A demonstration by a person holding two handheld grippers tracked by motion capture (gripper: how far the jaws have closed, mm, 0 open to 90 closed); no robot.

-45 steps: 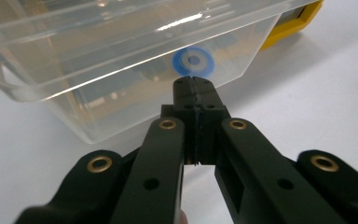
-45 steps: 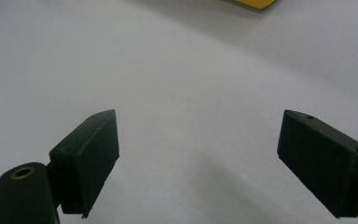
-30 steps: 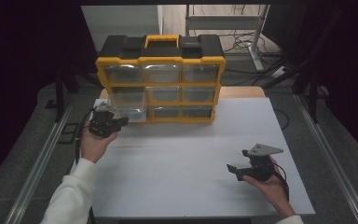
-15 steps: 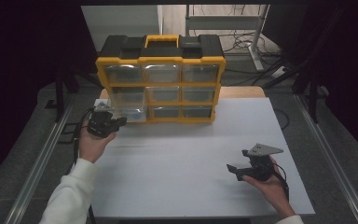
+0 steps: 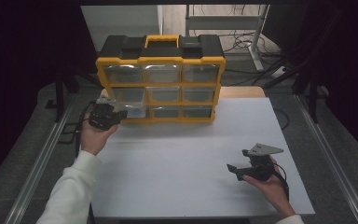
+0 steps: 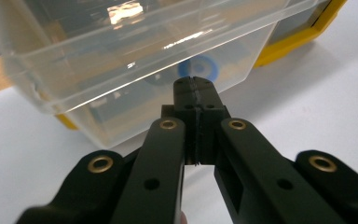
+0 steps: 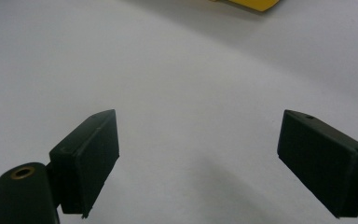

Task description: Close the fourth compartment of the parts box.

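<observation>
Your left gripper, fingers clenched on the clear drawer's front lip at the organizer's bottom-left, should pull straight & level w/ right gripper released on the worktop.

The clear drawer runs off the top and left edges of the left gripper view; a blue round thing inside it is too blurred to identify. The yellow organizer is cut off by the top edge of the right gripper view.
</observation>
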